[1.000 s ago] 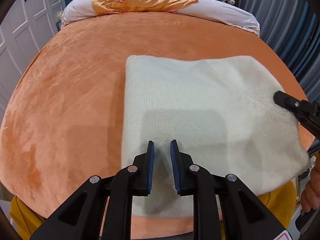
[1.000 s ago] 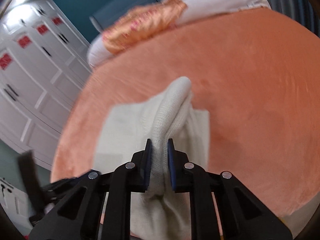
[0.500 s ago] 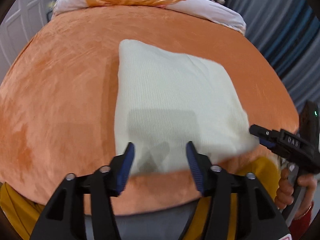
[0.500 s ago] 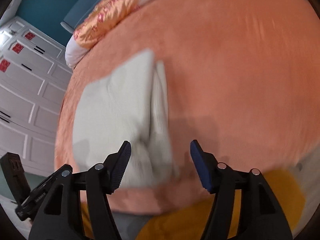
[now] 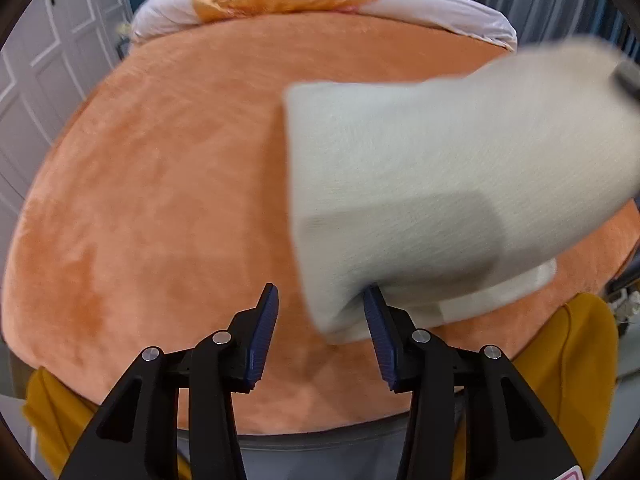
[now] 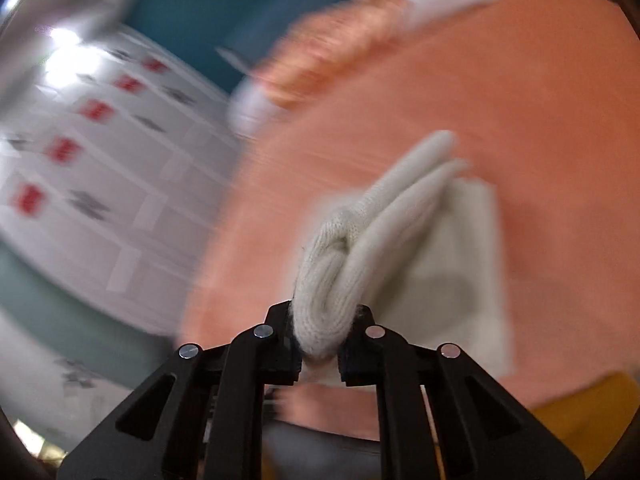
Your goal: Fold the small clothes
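- Right gripper [image 6: 320,332]: jaws clamped on bunched folds of the cream knit garment [image 6: 400,248].
- Left gripper [image 5: 320,332]: jaws spread wide, gripping nothing.
- Garment position: raised off the orange bedspread [image 5: 160,200], image blurred.

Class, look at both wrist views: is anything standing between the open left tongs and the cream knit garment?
Nothing visible does. The left tongs are open over bare orange bedspread, with the cream knit garment right beside one finger. The right tongs already clamp its bunched edge.
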A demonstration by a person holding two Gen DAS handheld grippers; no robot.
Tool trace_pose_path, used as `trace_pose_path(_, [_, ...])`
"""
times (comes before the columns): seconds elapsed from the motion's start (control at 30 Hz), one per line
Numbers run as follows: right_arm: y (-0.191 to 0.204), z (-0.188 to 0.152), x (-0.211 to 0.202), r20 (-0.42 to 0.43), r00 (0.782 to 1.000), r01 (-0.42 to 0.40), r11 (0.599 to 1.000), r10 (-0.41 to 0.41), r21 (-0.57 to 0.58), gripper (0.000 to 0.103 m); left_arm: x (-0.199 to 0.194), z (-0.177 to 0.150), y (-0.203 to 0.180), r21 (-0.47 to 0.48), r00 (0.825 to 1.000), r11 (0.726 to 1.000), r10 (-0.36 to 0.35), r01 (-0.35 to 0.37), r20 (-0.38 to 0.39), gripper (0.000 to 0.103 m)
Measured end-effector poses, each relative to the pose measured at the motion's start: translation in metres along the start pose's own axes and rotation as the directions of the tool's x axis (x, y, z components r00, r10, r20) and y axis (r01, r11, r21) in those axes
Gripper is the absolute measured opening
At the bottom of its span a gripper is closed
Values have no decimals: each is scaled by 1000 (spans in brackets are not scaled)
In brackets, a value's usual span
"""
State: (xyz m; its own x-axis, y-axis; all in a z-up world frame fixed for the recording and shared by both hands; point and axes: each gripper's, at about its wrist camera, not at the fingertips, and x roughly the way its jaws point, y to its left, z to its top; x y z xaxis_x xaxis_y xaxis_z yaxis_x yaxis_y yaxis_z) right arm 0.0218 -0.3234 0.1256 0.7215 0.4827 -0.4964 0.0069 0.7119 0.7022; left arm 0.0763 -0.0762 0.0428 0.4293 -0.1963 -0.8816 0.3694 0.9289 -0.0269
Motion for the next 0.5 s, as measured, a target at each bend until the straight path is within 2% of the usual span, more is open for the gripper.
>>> trace_pose_path(0.03, [2,-1,-1,9,999,-42,999,42,-15,11,1,0,4,-5,1000,1000,3,-3,-9,44])
trace_pose_path(0.07, [-5,-5,4,3,999,-35,999,35,-22,11,5,-1,8,-17,999,1000,15,-15,-35,44])
trace_pose_path(0.1, [-30,-13,19,-36,997,75,997,-75,3,11,8,-3,11,-28,999,999,14,-15,-50,44])
trace_pose_path(0.13, [-57,-20,32,-91,979,189,981,-185,36,11,10,-5,15,-43,998,999,-5,2,-62,45])
trace_pose_path(0.17, [-85,-30,44,-162,947,291,954,-277,68,11,10,-6,17,-59,997,998,-34,30,-69,47])
trace_pose_path(0.2, [-109,-43,51,-222,925,336,936,-308,103,11,8,-7,18,-64,996,997,-52,48,-67,47])
trace_pose_path(0.23, [-117,-49,50,-225,930,326,936,-292,131,12,6,-7,17,-51,997,998,-42,39,-58,47])
trace_pose_path(0.27, [-116,-51,43,-208,944,290,945,-256,153,14,3,-8,15,-30,999,999,-22,20,-46,47])
trace_pose_path(0.3, [-112,-49,42,-204,946,284,947,-252,149,15,-2,-7,12,-6,1000,1000,-7,7,-27,46])
trace_pose_path(0.4, [-101,-38,42,-204,934,317,944,-295,88,21,-16,-1,5,12,999,999,-38,38,20,46])
trace_pose_path(0.43, [-100,-35,45,-206,932,319,944,-297,86,28,-20,3,5,11,998,999,-51,51,37,48])
trace_pose_path(0.47, [-101,-31,48,-208,933,320,942,-294,100,39,-24,6,4,10,997,998,-62,61,50,56])
trace_pose_path(0.5, [-104,-27,49,-210,936,310,944,-281,117,44,-29,10,2,6,996,998,-64,64,64,61])
